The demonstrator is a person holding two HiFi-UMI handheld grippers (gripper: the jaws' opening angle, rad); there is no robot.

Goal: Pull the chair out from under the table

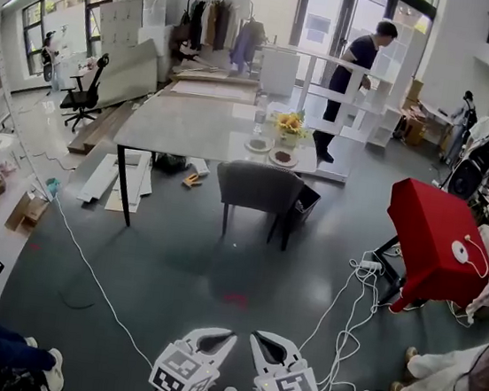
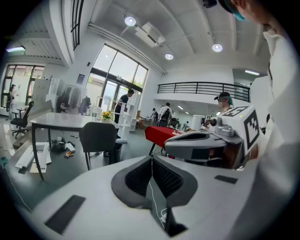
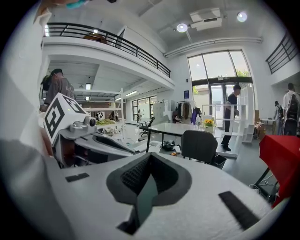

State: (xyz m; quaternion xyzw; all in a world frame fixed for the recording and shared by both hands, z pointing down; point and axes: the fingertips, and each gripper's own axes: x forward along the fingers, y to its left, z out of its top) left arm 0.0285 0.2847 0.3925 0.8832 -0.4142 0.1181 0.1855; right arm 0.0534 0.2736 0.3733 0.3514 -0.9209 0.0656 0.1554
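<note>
A dark grey chair stands tucked at the near edge of a long grey table, far across the floor from me. The same chair shows left of centre in the left gripper view, and the chair sits right of centre in the right gripper view. My left gripper and right gripper are held side by side at the bottom of the head view, both shut with nothing between the jaws. The left gripper and the right gripper point toward the chair.
A red-draped stand is at the right with white cables strewn over the floor beside it. Boards lie under the table's left end. A person stands behind the table; a flower pot and plates sit on it.
</note>
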